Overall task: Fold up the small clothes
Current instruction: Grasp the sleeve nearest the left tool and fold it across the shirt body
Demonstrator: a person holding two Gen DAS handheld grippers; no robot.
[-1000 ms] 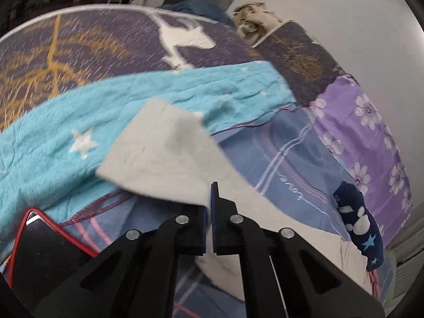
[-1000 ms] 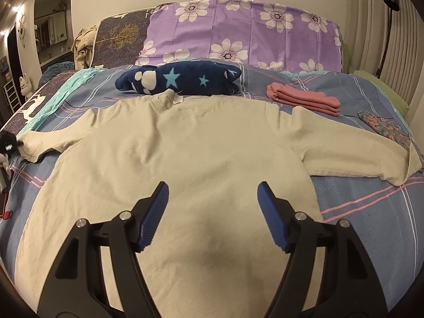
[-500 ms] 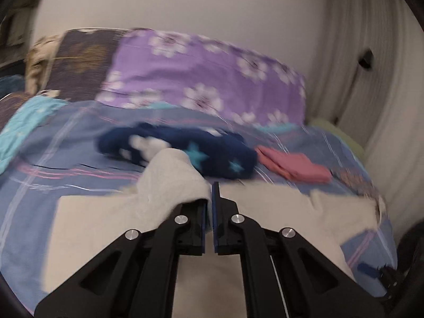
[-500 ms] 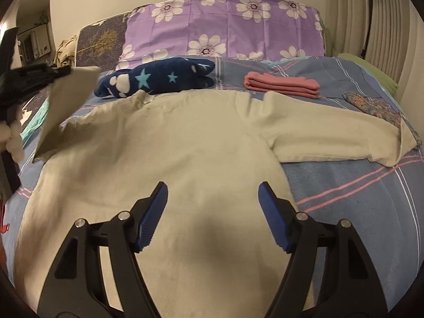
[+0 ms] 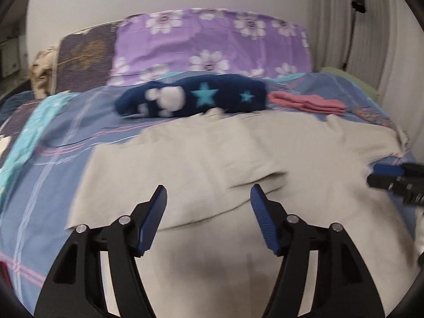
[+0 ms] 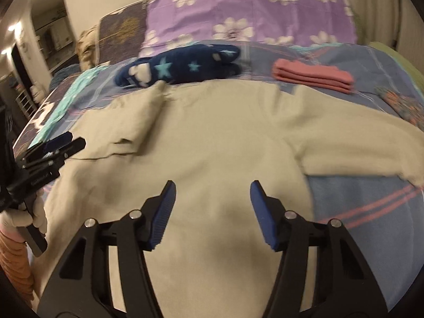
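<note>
Left tongs (image 5: 208,197) angled downward with jaws opening and nothing between them; right tongs (image 6: 212,194) angled downward, jaws closing, likewise empty.

A beige long-sleeved shirt (image 6: 228,143) lies flat on the bed, collar toward the pillows. One sleeve (image 6: 137,122) is folded inward across the chest (its cuff end rumpled); the other sleeve (image 6: 352,143) extends outward, unfolded. Body fabric shows shallow creases. A folded pink garment (image 6: 312,75) lies just beyond the unfolded sleeve's shoulder.
</note>
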